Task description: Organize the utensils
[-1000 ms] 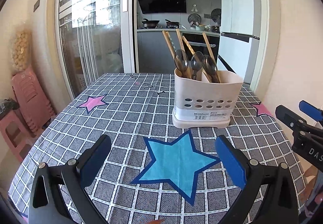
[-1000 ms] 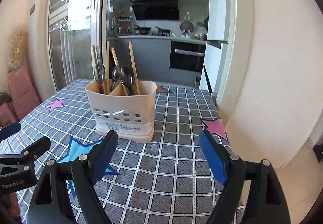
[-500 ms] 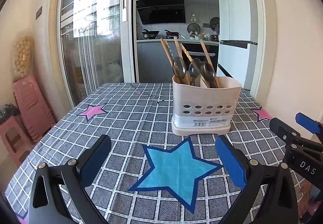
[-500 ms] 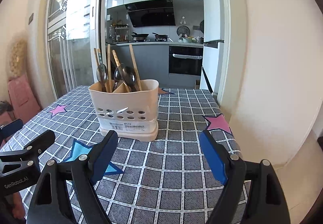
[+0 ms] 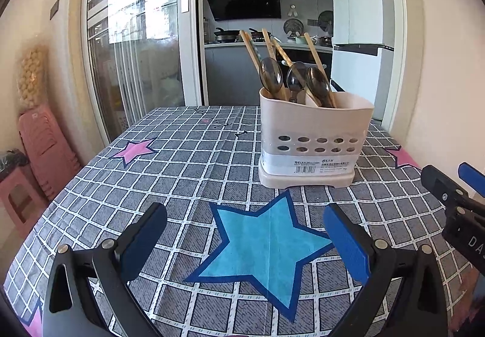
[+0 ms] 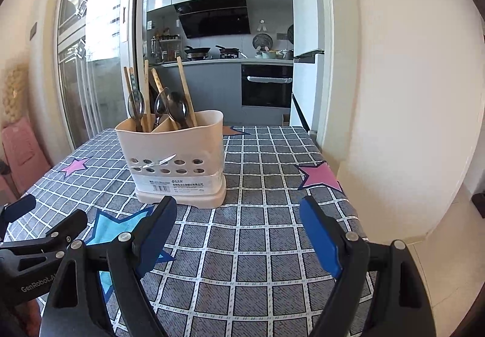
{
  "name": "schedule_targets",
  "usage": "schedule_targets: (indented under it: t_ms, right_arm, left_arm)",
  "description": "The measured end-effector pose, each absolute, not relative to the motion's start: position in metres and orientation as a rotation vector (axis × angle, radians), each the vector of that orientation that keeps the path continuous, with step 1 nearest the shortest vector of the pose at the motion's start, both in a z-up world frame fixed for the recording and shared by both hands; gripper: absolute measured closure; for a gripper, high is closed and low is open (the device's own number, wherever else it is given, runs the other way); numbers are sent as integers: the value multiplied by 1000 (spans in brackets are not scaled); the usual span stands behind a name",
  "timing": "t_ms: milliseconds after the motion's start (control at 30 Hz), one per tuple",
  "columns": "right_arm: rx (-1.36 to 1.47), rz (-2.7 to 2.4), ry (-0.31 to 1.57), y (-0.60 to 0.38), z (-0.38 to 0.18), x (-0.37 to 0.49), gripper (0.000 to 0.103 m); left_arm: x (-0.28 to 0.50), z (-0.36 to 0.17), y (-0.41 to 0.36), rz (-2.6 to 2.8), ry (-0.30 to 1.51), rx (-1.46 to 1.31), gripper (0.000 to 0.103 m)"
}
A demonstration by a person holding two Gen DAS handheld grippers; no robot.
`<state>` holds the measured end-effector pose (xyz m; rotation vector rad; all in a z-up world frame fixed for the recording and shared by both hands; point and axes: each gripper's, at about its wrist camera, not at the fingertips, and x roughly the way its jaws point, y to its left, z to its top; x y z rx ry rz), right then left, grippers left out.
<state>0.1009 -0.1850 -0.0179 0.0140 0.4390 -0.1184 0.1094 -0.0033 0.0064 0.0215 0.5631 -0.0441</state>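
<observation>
Nearest in the left wrist view is the left gripper (image 5: 245, 240). Its two black arms end in blue pads (image 5: 345, 246) that stand wide apart with nothing between them. It points a bit down at the table and hangs over a big blue star (image 5: 266, 249) on the tablecloth (image 5: 182, 179), which is grey with white squares. The right gripper (image 5: 454, 200) pokes in at the right edge of this view.

In the right wrist view the right gripper (image 6: 238, 237) is also spread wide and holds nothing. It tips down a little over the near right part of the cloth. The left gripper (image 6: 36, 234) shows at the left edge there, beside the blue star (image 6: 115, 230). A pink star (image 6: 321, 176) lies off to the right, near the table edge.

A bit farther back stands the utensil holder (image 5: 315, 136). It is a cream tub with two rows of holes and a white label low on its front. It sits upright on the cloth, just past the blue star, and touches neither gripper. Its long side runs left to right.

Inside the tub stand dark spoons (image 5: 272, 76), bowls up and handles down. Wooden chopsticks (image 5: 315, 55) stand with them. Most of them lean back and to the left, tips up. In the right wrist view a wall inside splits the holder (image 6: 175, 152) into parts, with spoons (image 6: 178, 109) on both sides of it.

Far behind is a glass sliding door (image 5: 136, 42) on the left and a kitchen (image 5: 242, 3) through the doorway.
</observation>
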Motion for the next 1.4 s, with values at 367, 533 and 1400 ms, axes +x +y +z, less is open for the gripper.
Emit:
schedule_targets:
  t_ms: [367, 533, 1400]
  right_arm:
    - [-1, -108, 447, -181, -19, 103, 18]
    - [4, -110, 449, -180, -17, 105, 18]
    - [19, -115, 478, -182, -16, 112, 18]
  left_arm:
    - [111, 6, -2, -48, 572, 18, 0]
    - [113, 6, -1, -51, 577, 15, 0]
    - [116, 6, -1, -52, 589, 15, 0]
